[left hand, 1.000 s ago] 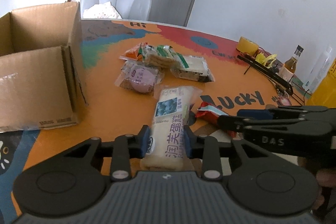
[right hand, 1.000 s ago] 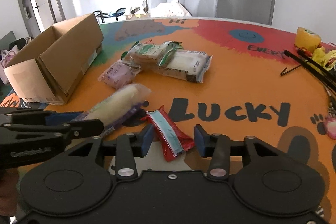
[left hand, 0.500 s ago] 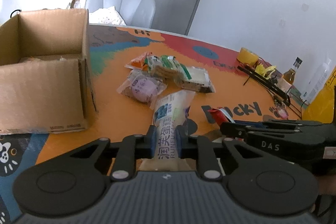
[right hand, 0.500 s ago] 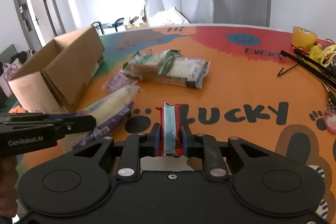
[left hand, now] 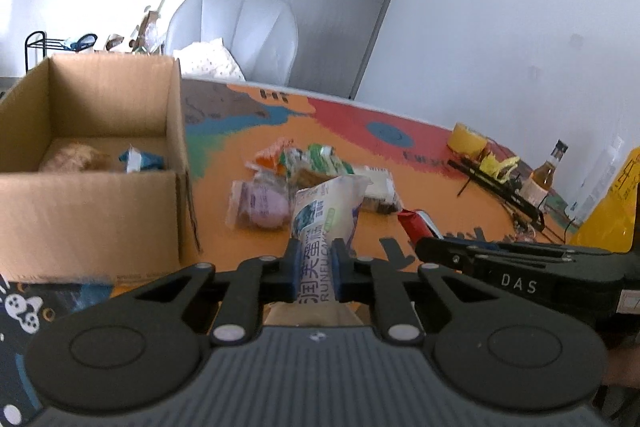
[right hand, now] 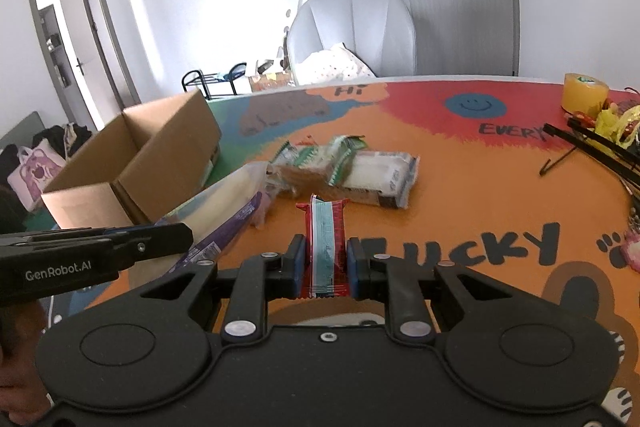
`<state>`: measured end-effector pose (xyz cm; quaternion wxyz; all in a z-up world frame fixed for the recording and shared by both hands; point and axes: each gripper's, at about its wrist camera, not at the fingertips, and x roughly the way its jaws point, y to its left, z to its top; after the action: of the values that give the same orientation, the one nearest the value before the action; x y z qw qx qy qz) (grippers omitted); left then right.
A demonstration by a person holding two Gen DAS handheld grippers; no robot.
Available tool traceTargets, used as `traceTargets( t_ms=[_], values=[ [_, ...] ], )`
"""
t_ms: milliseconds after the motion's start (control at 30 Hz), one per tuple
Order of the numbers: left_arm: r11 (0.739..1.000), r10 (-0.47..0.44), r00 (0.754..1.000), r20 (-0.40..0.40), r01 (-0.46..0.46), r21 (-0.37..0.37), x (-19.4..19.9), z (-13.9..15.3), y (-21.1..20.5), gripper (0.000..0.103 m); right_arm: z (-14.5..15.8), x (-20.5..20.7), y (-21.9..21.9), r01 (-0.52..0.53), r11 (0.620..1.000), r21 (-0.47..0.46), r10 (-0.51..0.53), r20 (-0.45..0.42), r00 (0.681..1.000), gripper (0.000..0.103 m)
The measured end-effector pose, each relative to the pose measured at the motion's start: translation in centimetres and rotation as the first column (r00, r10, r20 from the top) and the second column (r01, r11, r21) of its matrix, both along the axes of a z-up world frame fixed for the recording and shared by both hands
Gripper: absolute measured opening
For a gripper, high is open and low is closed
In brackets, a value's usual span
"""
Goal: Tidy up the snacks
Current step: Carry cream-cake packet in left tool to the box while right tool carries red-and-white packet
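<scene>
My left gripper [left hand: 316, 269] is shut on a long pale cake packet [left hand: 326, 219] and holds it above the table. My right gripper [right hand: 326, 269] is shut on a red snack bar [right hand: 325, 235], also lifted; the bar also shows in the left wrist view [left hand: 416, 223]. An open cardboard box [left hand: 92, 163] stands to the left with a bun [left hand: 74, 157] and a blue packet [left hand: 140, 159] inside; it also shows in the right wrist view [right hand: 132, 167]. A purple snack packet [left hand: 262, 205] and a pile of green-and-white packets [right hand: 348, 167] lie on the table.
The colourful table [right hand: 460, 187] carries a yellow tape roll [right hand: 584, 95], black rods [right hand: 592, 143] and a bottle [left hand: 546, 171] at the right. A yellow container [left hand: 612, 211] stands at the far right. A grey chair [right hand: 352, 35] stands behind the table.
Both grippers closed on their snacks and lifted them off the table. The left gripper has risen, so the inside of the box now shows.
</scene>
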<state>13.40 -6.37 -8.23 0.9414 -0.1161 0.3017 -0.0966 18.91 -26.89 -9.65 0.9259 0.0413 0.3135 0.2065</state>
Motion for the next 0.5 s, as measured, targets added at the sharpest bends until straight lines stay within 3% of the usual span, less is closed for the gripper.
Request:
traceTargets(
  t_ms=[500],
  values=[
    [0.999,0.051,0.99,0.13,-0.052,0.0,-0.2,5.0,2.3,0.014,3.6,0.6,2.9,-0.028,0.997,0.07,0.022,0.081,0.996,0.02]
  ],
)
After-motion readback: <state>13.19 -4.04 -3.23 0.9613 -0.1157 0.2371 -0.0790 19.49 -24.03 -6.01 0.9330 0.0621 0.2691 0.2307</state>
